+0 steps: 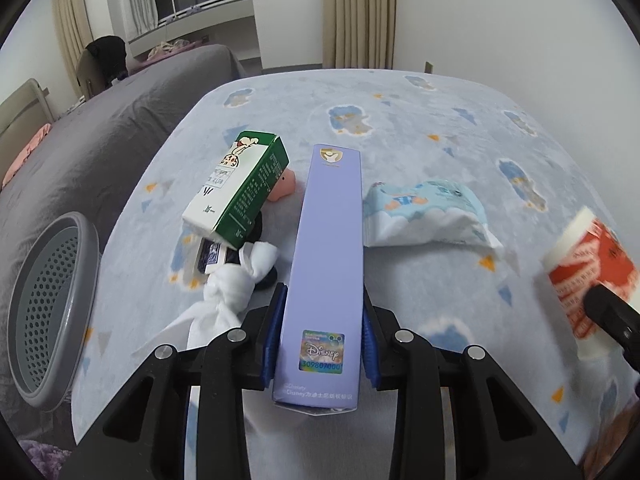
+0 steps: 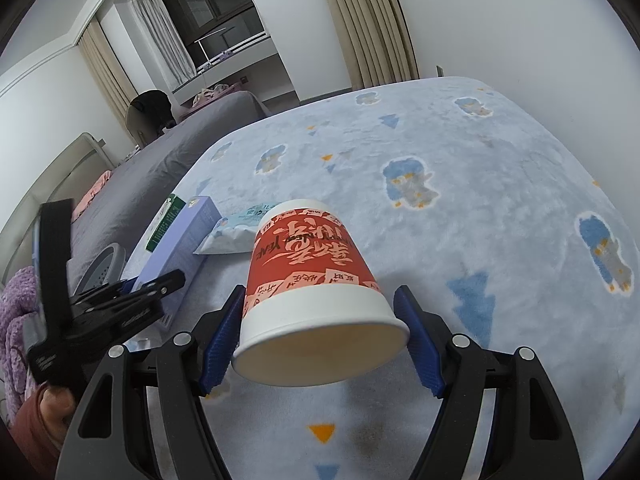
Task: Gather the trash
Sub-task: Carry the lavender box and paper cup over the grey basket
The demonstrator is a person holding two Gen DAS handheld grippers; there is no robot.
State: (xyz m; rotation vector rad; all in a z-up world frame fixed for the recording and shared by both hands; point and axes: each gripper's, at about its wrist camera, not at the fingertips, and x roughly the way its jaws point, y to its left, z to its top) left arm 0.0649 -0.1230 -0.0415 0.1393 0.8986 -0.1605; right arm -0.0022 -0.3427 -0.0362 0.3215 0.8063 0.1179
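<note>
My left gripper (image 1: 322, 312) is shut on a long lilac Disney box (image 1: 328, 264), which points away over the blue patterned blanket (image 1: 400, 128). The box also shows in the right wrist view (image 2: 180, 240). My right gripper (image 2: 320, 312) is shut on a red and white paper cup (image 2: 312, 280), lying on its side with the open mouth toward the camera. The cup shows at the right edge of the left wrist view (image 1: 588, 268). A green and white carton (image 1: 240, 192), a knotted white cloth (image 1: 228, 296) and a blue wipes pack (image 1: 428, 216) lie on the blanket.
A grey perforated basket (image 1: 48, 312) lies at the left edge of the blanket, also in the right wrist view (image 2: 106, 264). A small pink toy (image 1: 282, 186) sits behind the carton. A grey bed (image 1: 100, 128) lies to the left. A purple towel (image 2: 16, 320) is nearby.
</note>
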